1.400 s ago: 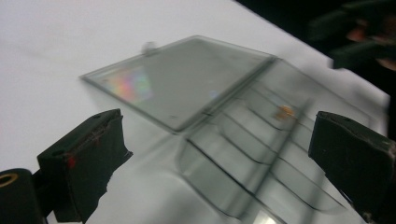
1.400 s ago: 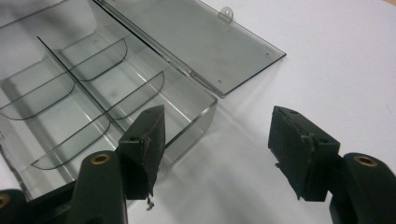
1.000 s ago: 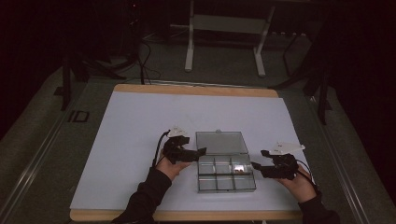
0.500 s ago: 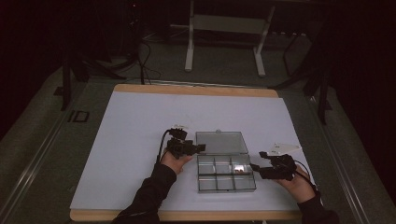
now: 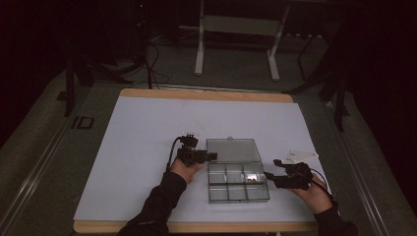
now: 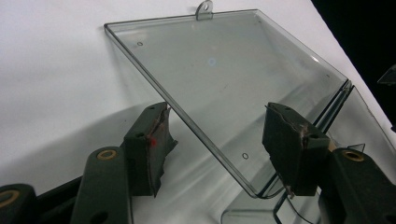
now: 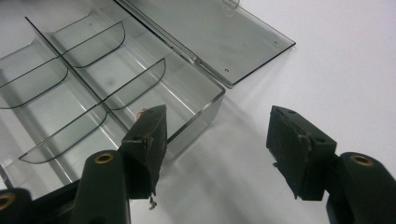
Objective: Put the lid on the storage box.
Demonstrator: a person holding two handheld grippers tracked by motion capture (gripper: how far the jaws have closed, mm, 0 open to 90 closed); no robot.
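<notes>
A clear plastic compartment box (image 5: 210, 183) sits near the front of the table, its lid (image 5: 232, 150) swung open behind it. My left gripper (image 5: 211, 156) points right at the lid's left edge. In the left gripper view the left gripper (image 6: 217, 135) is open and has just been closing. The lid (image 6: 233, 70) has its hinge-side corner between the jaws, and no pad presses on it. My right gripper (image 5: 270, 175) hovers at the box's right side. In the right gripper view the right gripper (image 7: 217, 123) is open beside the box's corner wall (image 7: 198, 114).
A white sheet (image 5: 147, 137) covers the table, with a wooden border (image 5: 206, 95) at the back. Open sheet lies left of and behind the box. A metal stand (image 5: 236, 24) and cables are on the dark floor beyond.
My left gripper has moved right and slightly down to the lid's left edge, and its jaws have narrowed. The right gripper and the box have stayed put.
</notes>
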